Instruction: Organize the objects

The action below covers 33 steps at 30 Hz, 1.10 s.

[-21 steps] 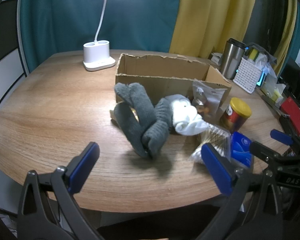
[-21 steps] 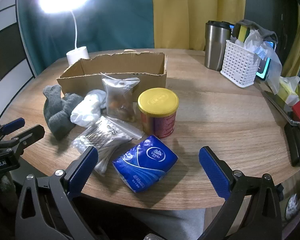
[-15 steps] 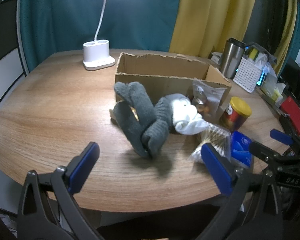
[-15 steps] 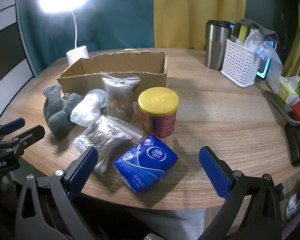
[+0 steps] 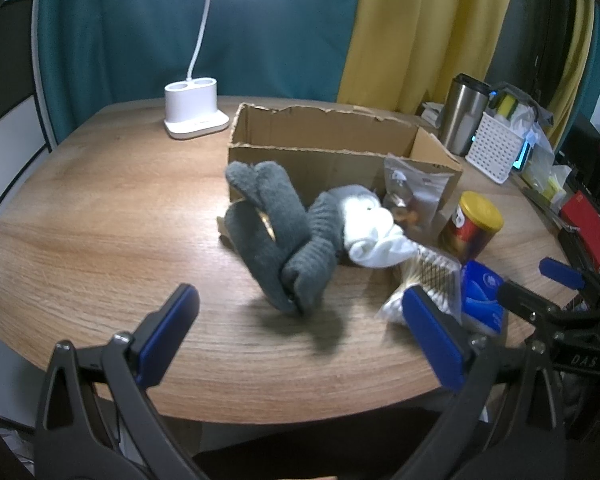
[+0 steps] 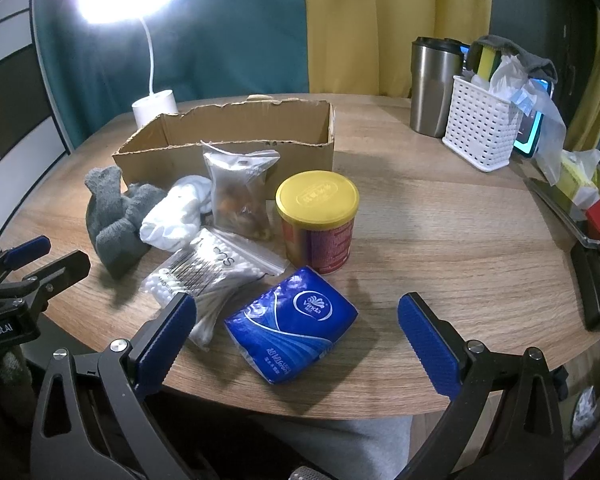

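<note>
Fingers [image 5: 168,332] of the left gripper [image 5: 300,328] are spread wide and grasp nothing, hovering near the grey socks [image 5: 284,236]; the right gripper [image 6: 296,332] is equally released, its gap framing the blue tissue pack [image 6: 292,324]. Everything to be organized sits bunched on the bench [image 6: 440,240] just in front of the cardboard box [image 6: 228,140], probably staged for dropping in: white sock [image 6: 176,216], snack pouch [image 6: 240,196], cotton swab bag [image 6: 208,272], yellow-lidded can [image 6: 318,220]. Inside, the box looks empty (its floor is only partly visible). Off to the side, a white basket [image 6: 480,132] holds sponges and plastic wrap.
</note>
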{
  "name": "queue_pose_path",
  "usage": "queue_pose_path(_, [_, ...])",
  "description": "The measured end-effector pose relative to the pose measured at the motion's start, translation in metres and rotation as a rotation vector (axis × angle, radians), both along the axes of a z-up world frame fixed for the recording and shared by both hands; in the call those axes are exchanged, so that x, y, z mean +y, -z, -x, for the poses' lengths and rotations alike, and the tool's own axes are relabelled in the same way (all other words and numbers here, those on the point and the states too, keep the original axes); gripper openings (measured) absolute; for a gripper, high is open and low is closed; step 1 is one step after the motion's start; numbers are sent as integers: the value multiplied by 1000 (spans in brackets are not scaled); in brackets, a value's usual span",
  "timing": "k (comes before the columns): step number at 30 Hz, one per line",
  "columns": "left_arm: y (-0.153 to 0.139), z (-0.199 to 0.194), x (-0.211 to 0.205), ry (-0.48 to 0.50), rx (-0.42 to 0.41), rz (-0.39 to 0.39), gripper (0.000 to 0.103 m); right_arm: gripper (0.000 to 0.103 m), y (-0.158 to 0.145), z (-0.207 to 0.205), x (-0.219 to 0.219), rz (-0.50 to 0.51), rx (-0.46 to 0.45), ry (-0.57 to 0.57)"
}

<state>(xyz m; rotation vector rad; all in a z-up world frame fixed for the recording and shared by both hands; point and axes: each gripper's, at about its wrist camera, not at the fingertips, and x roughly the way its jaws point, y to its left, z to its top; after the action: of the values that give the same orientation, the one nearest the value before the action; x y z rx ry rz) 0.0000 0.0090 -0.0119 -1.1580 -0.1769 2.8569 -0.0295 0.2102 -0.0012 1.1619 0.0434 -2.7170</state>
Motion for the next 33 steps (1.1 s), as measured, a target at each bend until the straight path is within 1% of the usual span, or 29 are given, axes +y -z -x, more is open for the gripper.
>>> queue_pose_path(33, [2, 4, -2, -9, -10, 6, 102, 103, 1, 4, 1, -2, -16, 0])
